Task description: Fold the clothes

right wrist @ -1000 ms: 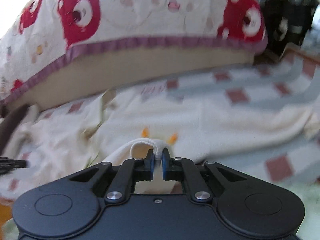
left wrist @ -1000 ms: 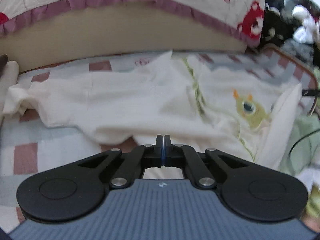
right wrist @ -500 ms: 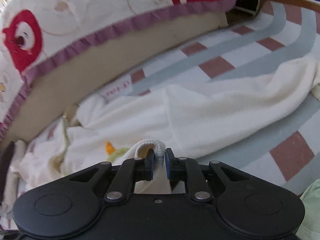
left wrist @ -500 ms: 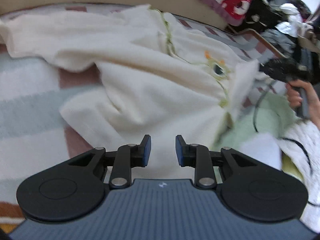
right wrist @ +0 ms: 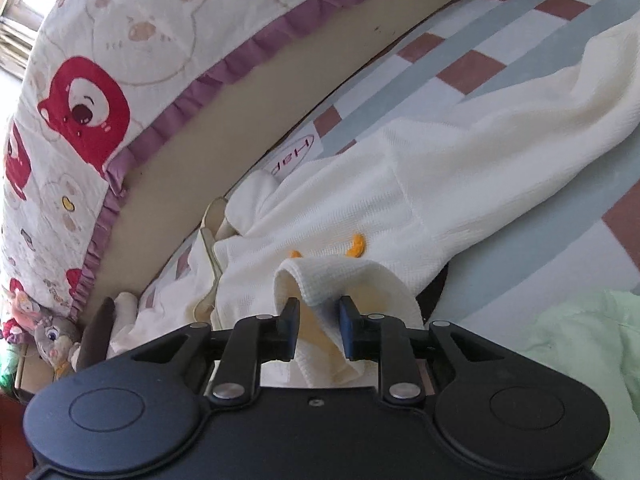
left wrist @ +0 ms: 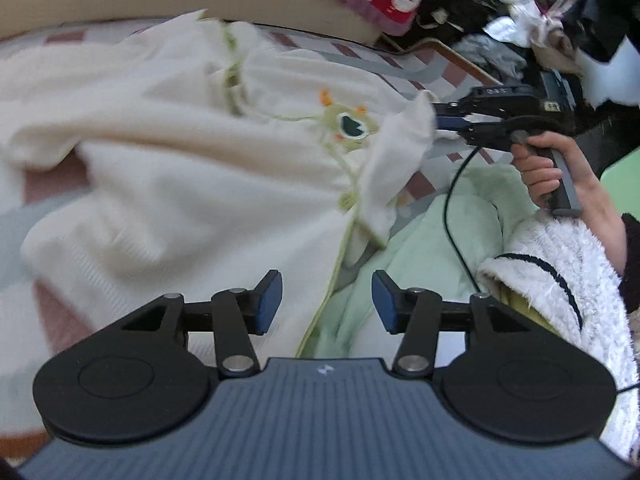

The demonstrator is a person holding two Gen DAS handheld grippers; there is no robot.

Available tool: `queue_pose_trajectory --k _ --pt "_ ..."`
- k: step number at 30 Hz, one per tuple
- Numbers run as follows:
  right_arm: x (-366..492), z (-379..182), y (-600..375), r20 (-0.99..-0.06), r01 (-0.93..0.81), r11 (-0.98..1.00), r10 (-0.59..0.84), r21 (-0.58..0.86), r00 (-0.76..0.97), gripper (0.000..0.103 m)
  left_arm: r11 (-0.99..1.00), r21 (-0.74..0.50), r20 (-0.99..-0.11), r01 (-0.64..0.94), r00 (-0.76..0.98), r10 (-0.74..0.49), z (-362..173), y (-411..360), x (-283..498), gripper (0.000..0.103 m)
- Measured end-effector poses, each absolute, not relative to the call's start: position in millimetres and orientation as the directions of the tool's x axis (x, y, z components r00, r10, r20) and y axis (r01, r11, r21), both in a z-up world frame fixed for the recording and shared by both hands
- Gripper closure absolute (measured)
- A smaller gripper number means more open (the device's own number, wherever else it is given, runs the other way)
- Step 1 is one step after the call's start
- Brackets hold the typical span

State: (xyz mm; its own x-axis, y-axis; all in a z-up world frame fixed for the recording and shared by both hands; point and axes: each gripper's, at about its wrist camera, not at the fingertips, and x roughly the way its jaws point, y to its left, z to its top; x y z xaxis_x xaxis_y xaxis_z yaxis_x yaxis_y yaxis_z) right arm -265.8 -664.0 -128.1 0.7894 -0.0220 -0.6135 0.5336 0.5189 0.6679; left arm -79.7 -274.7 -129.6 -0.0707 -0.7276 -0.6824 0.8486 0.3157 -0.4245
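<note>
A cream knit child's top with a green monster patch lies spread on the checked mat; it also shows in the right wrist view. My left gripper is open and empty above the top's lower hem, beside a pale green cloth. My right gripper has its jaws parted, and the top's sleeve cuff lies loosely between them. In the left wrist view the right gripper sits at the raised cuff.
A bear-print quilt with a purple frill hangs over the bed edge behind the mat. A pile of dark clothes sits at the far right. A white fluffy garment covers the person's arm. A soft toy lies at the left.
My left gripper has opened, let go of the top and swung right toward the green cloth. My right gripper's jaws have parted around the cuff they were pinching.
</note>
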Motion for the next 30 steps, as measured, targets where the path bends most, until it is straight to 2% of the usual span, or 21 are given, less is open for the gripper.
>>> queue_pose_trajectory --k 4,7,10,11,12,16,19,21,22,24,27,29,30 --pt "-262.9 -131.6 -664.7 -0.624 0.537 0.526 -0.015 0.660 0.781 0.075 0.295 -0.353 -0.740 0.888 -0.072 -0.668 -139.9 -315.0 -88.3 0.038" --pt "-263.0 -134.2 -666.4 -0.630 0.541 0.532 -0.018 0.651 0.776 0.068 0.330 -0.244 -0.810 0.912 -0.004 -0.587 -152.6 -339.3 -91.5 0.040" --pt "-263.2 -137.1 -666.2 -0.641 0.546 0.552 -0.027 0.630 0.767 0.068 0.398 -0.067 -0.846 0.915 0.159 -0.508 -152.3 -353.8 -92.6 0.092" --pt "-264.2 -135.3 -664.1 -0.642 0.550 0.569 -0.050 0.611 0.765 0.086 0.403 -0.051 -0.842 0.914 0.178 -0.509 -147.7 -355.4 -90.0 0.092" --pt "-265.8 -131.6 -661.2 -0.640 0.557 0.590 -0.086 0.585 0.764 0.097 0.406 -0.052 -0.828 0.912 0.188 -0.529 -140.0 -354.9 -85.4 0.092" --pt "-275.2 -112.1 -655.9 -0.574 0.569 0.640 -0.235 0.516 0.784 0.098 0.481 0.038 -0.743 0.876 0.346 -0.573 -94.2 -353.4 -64.2 0.094" --pt "-280.4 -99.8 -652.5 -0.474 0.533 0.674 -0.296 0.512 0.829 0.097 0.571 0.003 -0.651 0.821 0.435 -0.622 -51.0 -347.7 -40.1 0.094" --pt "-279.2 -96.6 -651.0 -0.439 0.527 0.699 -0.327 0.484 0.837 0.096 0.573 -0.022 -0.610 0.819 0.443 -0.657 -31.0 -349.2 -24.5 0.089" --pt "-276.3 -99.0 -652.3 -0.451 0.543 0.701 -0.341 0.463 0.825 0.096 0.565 -0.016 -0.612 0.825 0.439 -0.658 -26.7 -352.7 -18.3 0.087" --pt "-265.0 -109.9 -659.0 -0.542 0.615 0.688 -0.372 0.385 0.754 0.095 0.557 0.007 -0.647 0.830 0.428 -0.630 -27.6 -363.8 -7.1 0.079" --pt "-248.8 -125.1 -665.2 -0.650 0.694 0.662 -0.399 0.284 0.647 0.094 0.538 0.006 -0.708 0.843 0.384 -0.593 -40.7 -371.7 -2.8 0.078" --pt "-241.0 -129.9 -664.8 -0.682 0.713 0.667 -0.419 0.217 0.600 0.091 0.442 0.021 -0.745 0.897 0.310 -0.591 -54.0 -366.5 -7.9 0.077" --pt "-236.7 -133.2 -663.5 -0.698 0.721 0.675 -0.442 0.155 0.564 0.085 0.378 0.046 -0.740 0.925 0.285 -0.609 -61.8 -360.6 -11.4 0.075"
